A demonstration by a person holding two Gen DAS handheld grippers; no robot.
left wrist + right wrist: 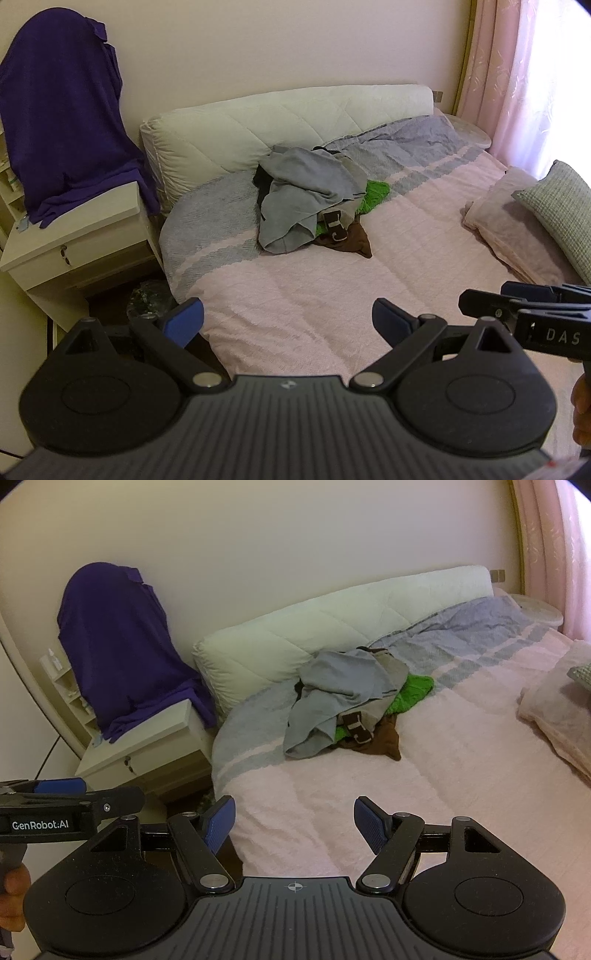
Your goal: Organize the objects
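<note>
On the bed (295,295), clothes pile (310,199); left gripper (288,325), right gripper (294,825) both spread, empty

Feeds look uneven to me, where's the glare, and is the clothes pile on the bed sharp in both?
Left wrist view: the window behind the pink curtain is blown out at right; the grey, green and brown clothes pile is slightly soft. Right wrist view: dimmer, glare only at the top right corner, pile similarly soft; fisheye bends the walls in both.

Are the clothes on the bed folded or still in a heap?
In a heap: the clothes lie crumpled and overlapping near the headboard.
</note>
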